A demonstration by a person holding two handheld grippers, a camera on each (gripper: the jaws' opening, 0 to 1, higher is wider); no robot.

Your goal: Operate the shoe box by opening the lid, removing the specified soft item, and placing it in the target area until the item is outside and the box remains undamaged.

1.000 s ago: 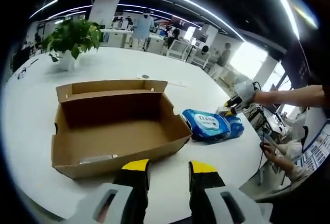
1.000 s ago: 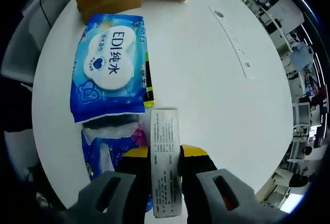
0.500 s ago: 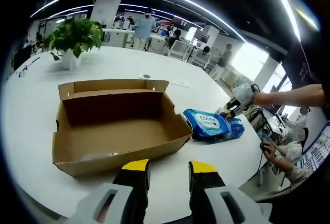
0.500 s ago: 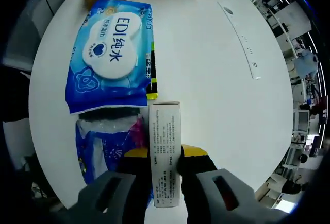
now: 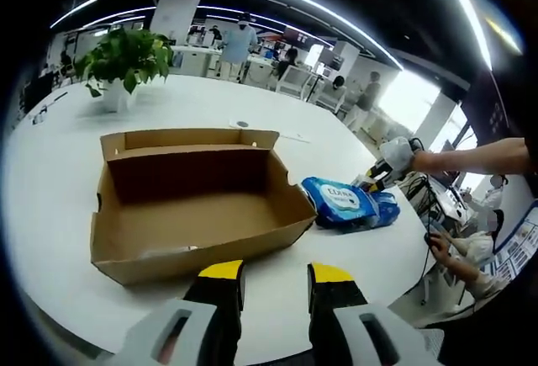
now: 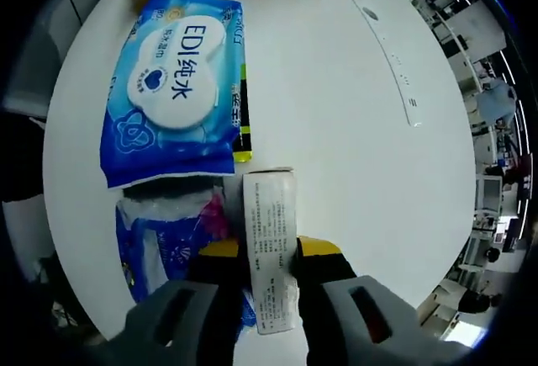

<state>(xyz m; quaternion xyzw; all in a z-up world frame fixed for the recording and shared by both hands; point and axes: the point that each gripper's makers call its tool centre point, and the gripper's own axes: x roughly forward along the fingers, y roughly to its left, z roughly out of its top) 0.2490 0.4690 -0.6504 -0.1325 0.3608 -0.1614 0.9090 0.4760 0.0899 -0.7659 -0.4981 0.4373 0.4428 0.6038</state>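
Observation:
An open brown shoe box stands on the white round table, lid folded back, with a pale flat item lying inside near its front wall. My left gripper hovers just in front of it, open and holding nothing. To the box's right lies a blue wipes pack, with my right gripper beyond it. In the right gripper view, my right gripper is shut on a white printed carton, low over the table beside the blue wipes pack and a second blue soft pack.
A thin black and yellow-green item lies along the wipes pack's edge. A white strip rests on the tabletop. A potted plant stands at the far left. The table edge is close, with a seated person beyond it.
The right gripper keeps hold of the white carton, which has shifted a little along the two blue packs. The left gripper view has drifted slightly; the box stays put.

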